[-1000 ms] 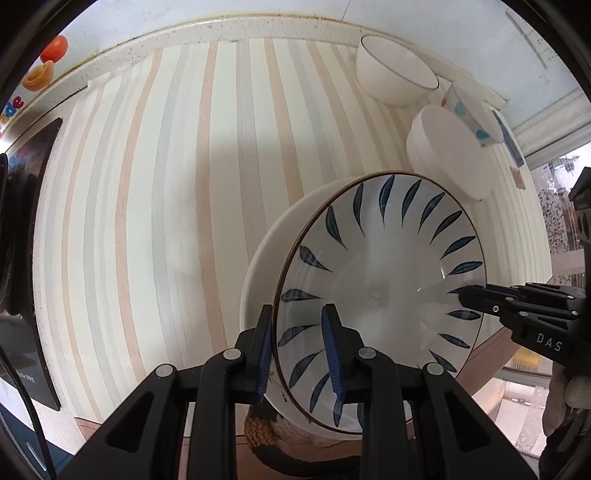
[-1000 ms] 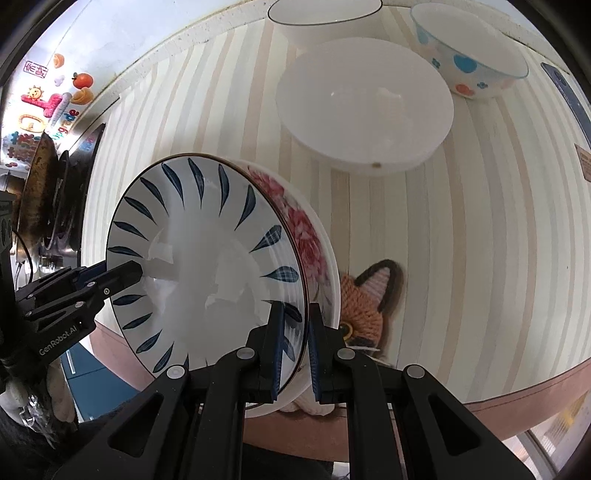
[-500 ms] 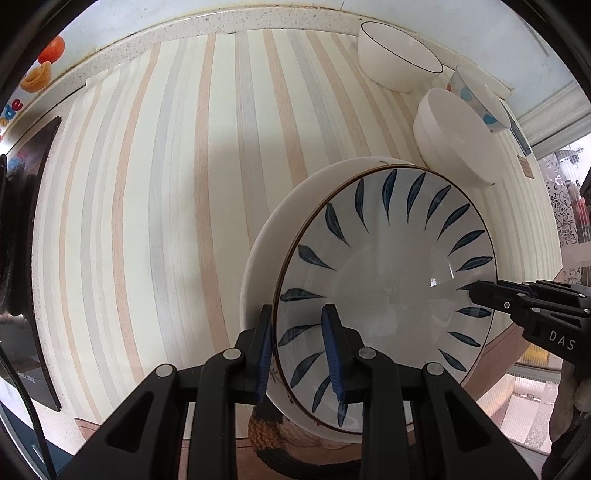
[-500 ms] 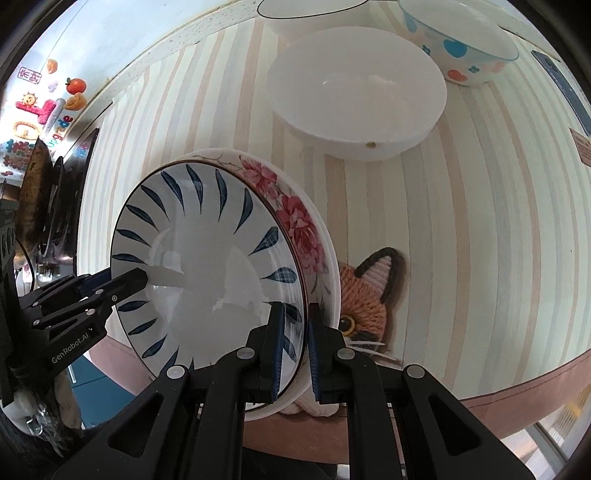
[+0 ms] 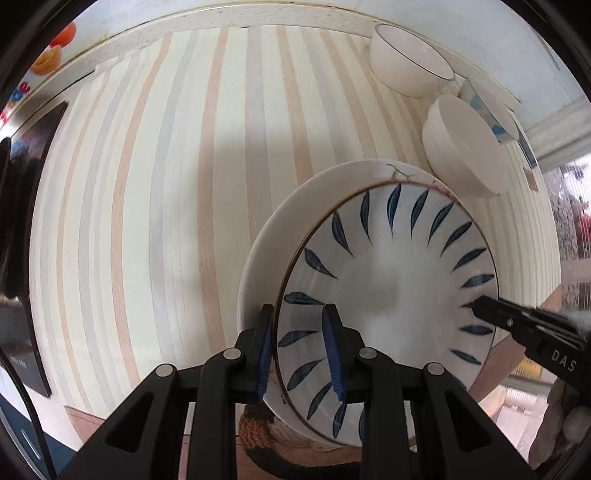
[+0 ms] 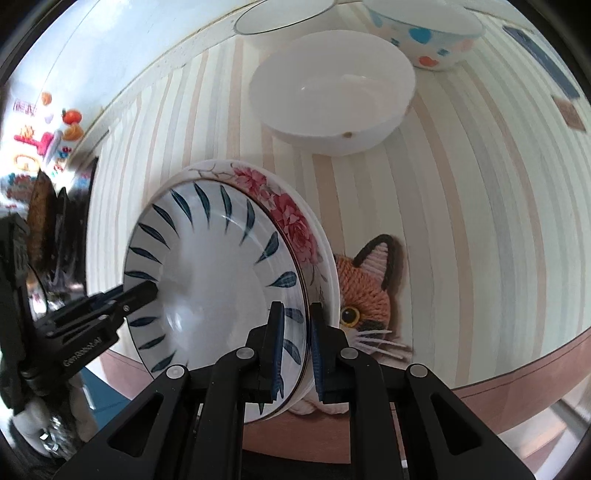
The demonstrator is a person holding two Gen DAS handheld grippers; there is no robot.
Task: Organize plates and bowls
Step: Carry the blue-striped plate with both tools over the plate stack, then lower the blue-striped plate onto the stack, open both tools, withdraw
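Observation:
A blue-leaf plate (image 5: pixel 388 295) (image 6: pixel 214 288) lies nested on a floral plate (image 5: pixel 295 206) (image 6: pixel 291 218). My left gripper (image 5: pixel 298 354) is shut on the stack's left rim, one finger inside the blue-leaf plate and one under the floral plate. My right gripper (image 6: pixel 297 350) is shut the same way on the opposite rim. Each gripper shows in the other's view: right gripper (image 5: pixel 484 306), left gripper (image 6: pixel 144 290). The stack hangs over the striped table's near edge, partly covering a cat-shaped mat (image 6: pixel 365 288).
Three bowls stand at the back right: a plain white bowl (image 6: pixel 332 92) (image 5: pixel 465 147), a dotted bowl (image 6: pixel 424 33) (image 5: pixel 487 107) and a dark-rimmed white bowl (image 6: pixel 280 18) (image 5: pixel 406 66). A dark appliance (image 5: pixel 22 221) borders the table's left side. The wall runs behind.
Both grippers keep their hold on the stack. The stack has drifted slightly to the left, and more of the cat mat now shows beside it.

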